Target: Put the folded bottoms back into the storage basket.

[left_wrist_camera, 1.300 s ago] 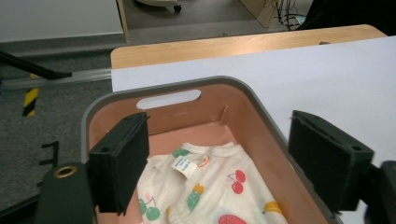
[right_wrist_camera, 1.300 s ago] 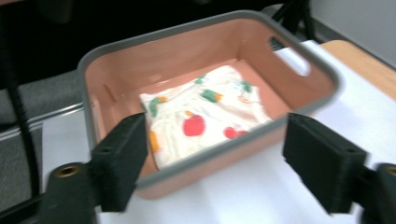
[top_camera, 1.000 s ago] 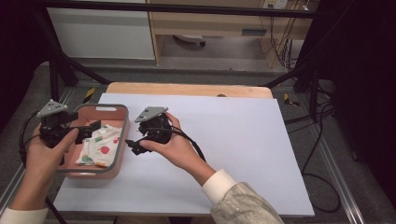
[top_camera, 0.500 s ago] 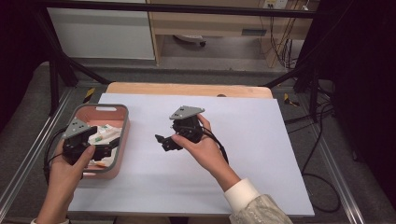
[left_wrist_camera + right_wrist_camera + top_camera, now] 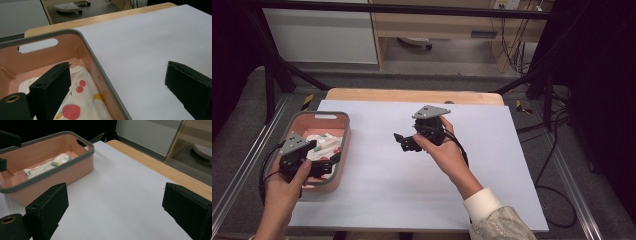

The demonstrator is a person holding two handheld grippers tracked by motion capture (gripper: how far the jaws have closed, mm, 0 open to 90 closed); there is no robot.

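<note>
A pink basket (image 5: pixel 343 131) with a grey rim stands at the table's left. In it lies a folded white cloth (image 5: pixel 326 143) printed with fruit. My left gripper (image 5: pixel 324 154) hovers over the basket's near end, open and holding nothing. In the left gripper view one jaw hangs above the cloth (image 5: pixel 82 100) and the other over the white table, straddling the basket's rim (image 5: pixel 95 52). My right gripper (image 5: pixel 401 142) is open and empty above the middle of the table, pointing left toward the basket (image 5: pixel 75 167) and the cloth (image 5: pixel 46 166).
The white table top (image 5: pixel 412 190) stretches bare to the right and front. A wooden edge (image 5: pixel 412 95) runs along the far side. Metal frame rails and cables lie on the floor around the table.
My right gripper has moved right, away from the basket toward the table's middle. My left gripper has shifted right and nearer, from the basket's left rim to over its near end.
</note>
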